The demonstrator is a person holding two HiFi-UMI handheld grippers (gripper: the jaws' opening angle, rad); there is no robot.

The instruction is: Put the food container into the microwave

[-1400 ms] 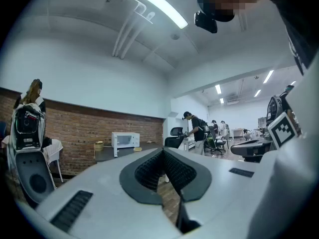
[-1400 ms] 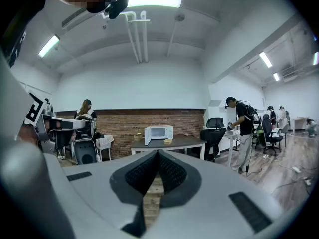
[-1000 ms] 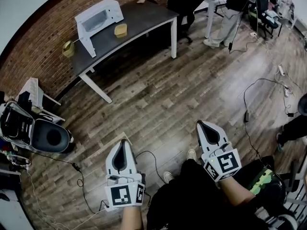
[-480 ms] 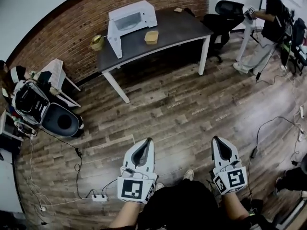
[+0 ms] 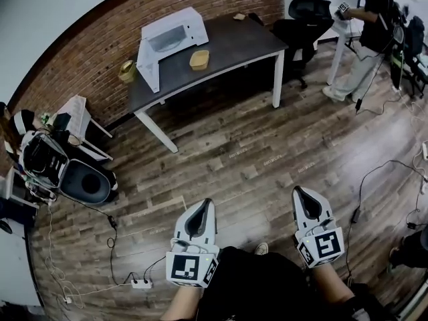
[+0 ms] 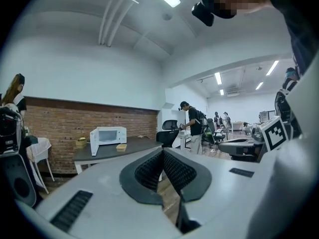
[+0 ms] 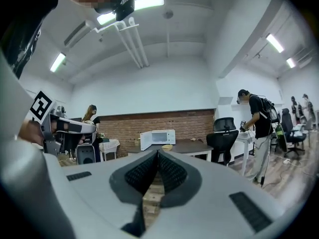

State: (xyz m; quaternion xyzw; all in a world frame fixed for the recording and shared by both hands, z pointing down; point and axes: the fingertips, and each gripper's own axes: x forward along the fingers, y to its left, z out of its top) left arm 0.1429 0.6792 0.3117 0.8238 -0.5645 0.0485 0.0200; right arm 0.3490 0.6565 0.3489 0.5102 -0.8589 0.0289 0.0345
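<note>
Dark table (image 5: 244, 42) carries the microwave (image 5: 175, 36), door open; container (image 5: 199, 59) just in front of it, yellowish basket (image 5: 127, 70) beside its door.

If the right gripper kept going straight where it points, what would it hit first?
Nothing close to the right gripper; the way looks free. Far ahead it would probably meet the dark table near the food container, though depth is unclear.

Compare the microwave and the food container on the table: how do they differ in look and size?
The microwave is white, while the food container is tan. The microwave is a tall box, much bigger than the low food container in front of it. Both rest on the dark table, not touching each other.
</note>
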